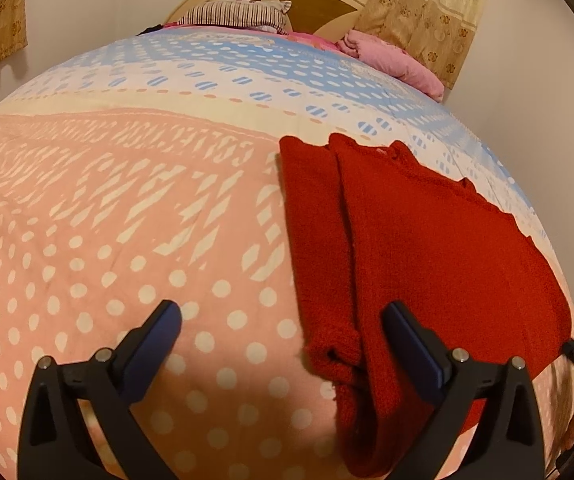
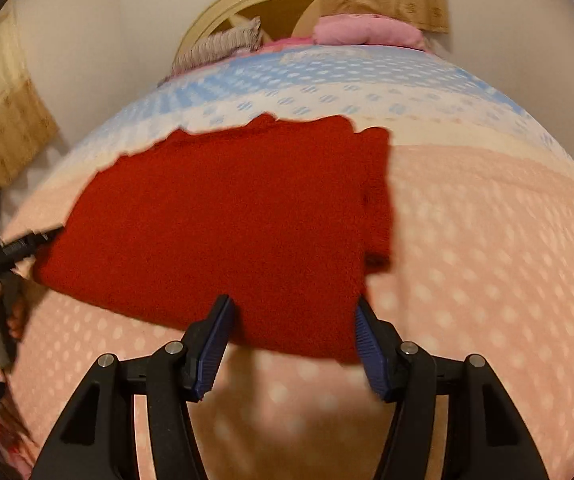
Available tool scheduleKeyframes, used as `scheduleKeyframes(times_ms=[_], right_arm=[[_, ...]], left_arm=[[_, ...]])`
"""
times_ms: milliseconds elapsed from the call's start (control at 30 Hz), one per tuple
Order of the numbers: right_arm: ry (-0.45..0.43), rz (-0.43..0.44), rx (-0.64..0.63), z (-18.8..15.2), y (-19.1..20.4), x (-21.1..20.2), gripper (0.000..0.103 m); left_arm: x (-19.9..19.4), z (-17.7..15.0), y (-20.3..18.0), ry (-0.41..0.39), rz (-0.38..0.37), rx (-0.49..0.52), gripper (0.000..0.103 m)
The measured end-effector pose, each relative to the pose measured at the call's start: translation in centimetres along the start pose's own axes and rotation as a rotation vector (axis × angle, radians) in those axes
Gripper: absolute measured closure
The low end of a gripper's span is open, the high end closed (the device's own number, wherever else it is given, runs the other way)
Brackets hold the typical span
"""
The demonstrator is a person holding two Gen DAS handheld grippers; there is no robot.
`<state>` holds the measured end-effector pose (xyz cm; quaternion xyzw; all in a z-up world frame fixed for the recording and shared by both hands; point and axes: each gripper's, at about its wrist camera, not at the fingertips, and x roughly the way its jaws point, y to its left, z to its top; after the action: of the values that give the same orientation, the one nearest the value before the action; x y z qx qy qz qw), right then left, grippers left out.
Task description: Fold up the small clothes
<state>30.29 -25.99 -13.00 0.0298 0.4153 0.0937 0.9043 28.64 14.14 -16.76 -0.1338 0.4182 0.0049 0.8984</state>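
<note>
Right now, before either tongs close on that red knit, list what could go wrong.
1. The left tongs stand wide open over the folded-in sleeve edge of the red knit; closing there may pinch only the top layer and drag the fold open.
2. The right tongs are open at the knit's near edge; they could catch the dotted bedspread along with it.
3. The right-wrist view is blurred, so aim may be off.
</note>
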Motion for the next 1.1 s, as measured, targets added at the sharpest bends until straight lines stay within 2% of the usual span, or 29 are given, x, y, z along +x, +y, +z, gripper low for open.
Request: scheduleKeyframes(times_ms=[33,67,133,200,300,333,433,500,567,700,833,1000,1100], right_arm=[[-0.036,-0.043,0.017,0.1,-0.6,-0.9,0.043],[-0.077,-0.036,0.036,0.3,-1.0,-2.0,0.043],[-0.129,0.003,0.045,0.9,-0.9,-3.5,0.043],[-0.15,0.074,0.0,1.6,0.6,-4.1,0.042],[-0.131,0.201,-0.087,2.0,3.2,-2.8,0.042],[-0.107,0.205,-0.099,1.9,3.6,-1.9,0.042],[0.042,0.137,-0.062,0.9,2.8,2.4,0.042],[0.027,0.149,-0.025,0.1,1.8,2.8,0.042],[0.022,0.112,-0.048,0.3,2.4,1.9,0.042],[-0.003,0.1,-0.153,0.9,6.1,0.7,0.042],[-0.03,0.163,-0.286,1.0,11.3,0.1,0.042],[-0.047,0.196,-0.447,-0.4,17.5,0.6,0.042],[-0.043,0.197,-0.506,-1.5,19.7,1.1,0.042]], left_arm=[[0.0,0.0,0.0,0.0,0.002,0.002,0.0],[0.0,0.0,0.1,0.0,0.003,0.002,0.0],[0.0,0.0,0.1,-0.001,0.006,0.002,0.0],[-0.1,0.0,0.2,-0.002,0.008,0.002,0.0],[-0.1,0.0,0.2,-0.002,0.013,0.003,0.0],[-0.1,0.0,0.1,-0.003,0.017,0.004,0.0],[-0.1,-0.1,0.0,-0.005,0.021,0.004,0.0],[-0.1,0.0,0.0,-0.004,0.025,0.007,0.0],[-0.1,0.0,-0.1,-0.003,0.03,0.01,0.0],[-0.1,0.0,-0.2,-0.002,0.036,0.014,0.0],[0.0,0.0,-0.2,-0.002,0.036,0.014,0.0],[0.1,0.1,-0.2,0.002,0.036,0.013,0.0],[0.3,0.1,-0.2,0.006,0.035,0.014,0.0]])
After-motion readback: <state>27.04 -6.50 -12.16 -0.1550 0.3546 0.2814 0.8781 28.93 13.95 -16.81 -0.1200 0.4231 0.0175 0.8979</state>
